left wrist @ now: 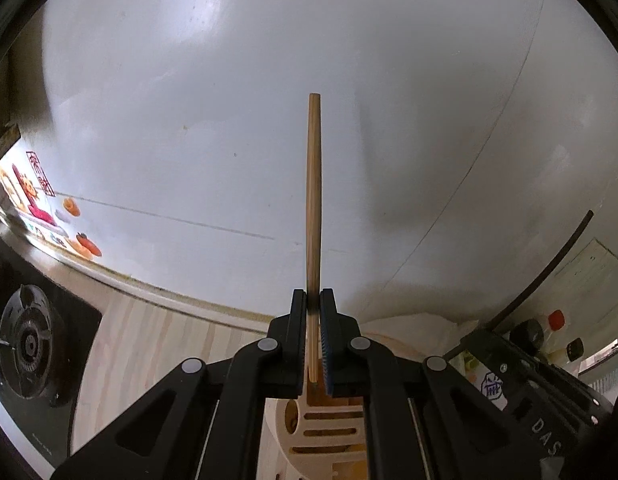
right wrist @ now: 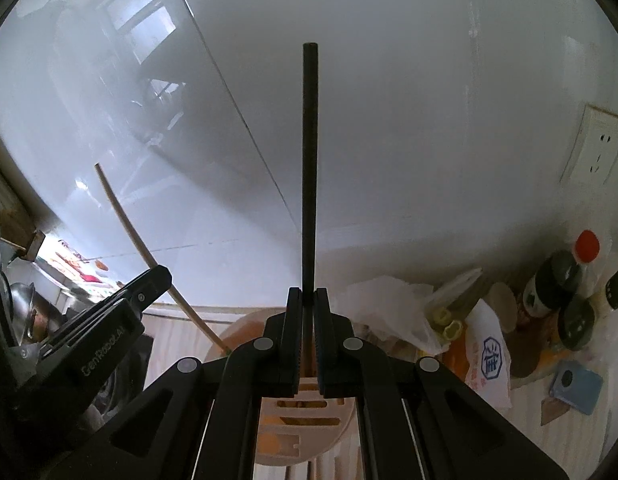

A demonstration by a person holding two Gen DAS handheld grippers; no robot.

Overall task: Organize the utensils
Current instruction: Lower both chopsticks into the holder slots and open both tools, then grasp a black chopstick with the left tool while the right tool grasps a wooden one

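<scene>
My left gripper (left wrist: pixel 313 298) is shut on a light wooden chopstick (left wrist: pixel 313 184) that stands upright, its lower end just above a pale slotted utensil holder (left wrist: pixel 325 428). My right gripper (right wrist: pixel 308 296) is shut on a black chopstick (right wrist: pixel 310 152), also upright, above the same holder (right wrist: pixel 305 412). In the right wrist view the left gripper (right wrist: pixel 149 284) shows at the left with the wooden chopstick (right wrist: pixel 125 224) slanting down toward the holder.
A gas stove burner (left wrist: pixel 29 344) sits at the left on the light wood counter (left wrist: pixel 149 344). White wall tiles fill the background. Plastic bags (right wrist: pixel 393 312), bottles and jars (right wrist: pixel 565 284) and a blue box (right wrist: pixel 577 384) crowd the right. A wall socket (right wrist: pixel 597 148) is at the far right.
</scene>
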